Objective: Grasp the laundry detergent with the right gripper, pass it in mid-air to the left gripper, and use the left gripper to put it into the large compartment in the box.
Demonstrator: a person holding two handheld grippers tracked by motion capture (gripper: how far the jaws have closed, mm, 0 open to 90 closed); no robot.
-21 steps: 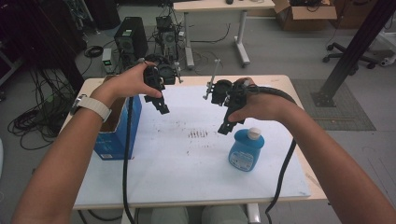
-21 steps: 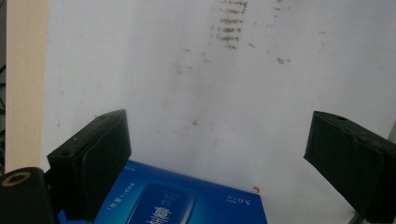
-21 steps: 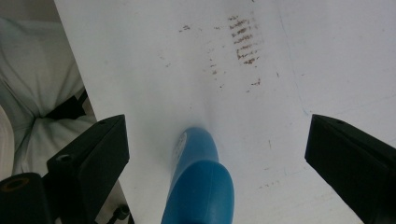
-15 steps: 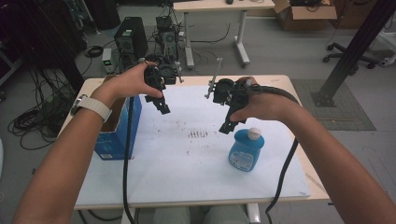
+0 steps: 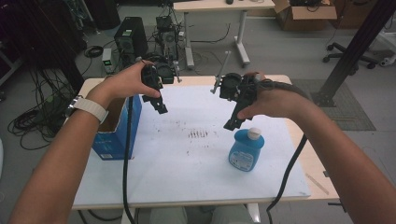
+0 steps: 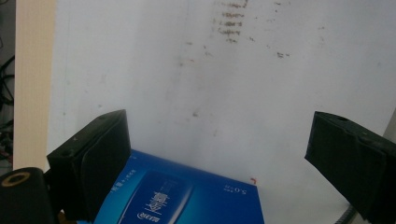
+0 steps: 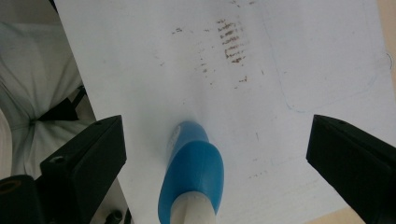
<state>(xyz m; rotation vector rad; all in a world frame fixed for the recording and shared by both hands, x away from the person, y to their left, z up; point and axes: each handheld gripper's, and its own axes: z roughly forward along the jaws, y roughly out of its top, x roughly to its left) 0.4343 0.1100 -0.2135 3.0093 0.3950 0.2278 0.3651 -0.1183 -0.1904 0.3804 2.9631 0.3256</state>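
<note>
A blue bottle (image 5: 243, 151) with a white cap stands upright on the white table sheet (image 5: 187, 158) at the right. My right gripper (image 5: 232, 122) hangs just above and behind the bottle, jaws wide open and empty; in the right gripper view the bottle (image 7: 194, 172) rises between the spread jaws, apart from both. A blue cardboard box (image 5: 113, 135) stands at the table's left edge. My left gripper (image 5: 161, 107) is held in the air to the right of the box, open and empty. In the left gripper view the box (image 6: 182, 196) lies below the jaws.
Brown smudges (image 5: 197, 134) mark the middle of the sheet. The wooden table edge (image 5: 314, 172) shows at the right. Beyond the table are a second desk (image 5: 219, 5), a computer tower (image 5: 128, 39), cables on the floor and an office chair (image 5: 355, 51).
Both hands stay in about the same place. The right gripper has shifted very slightly; nothing was taken hold of or let go.
</note>
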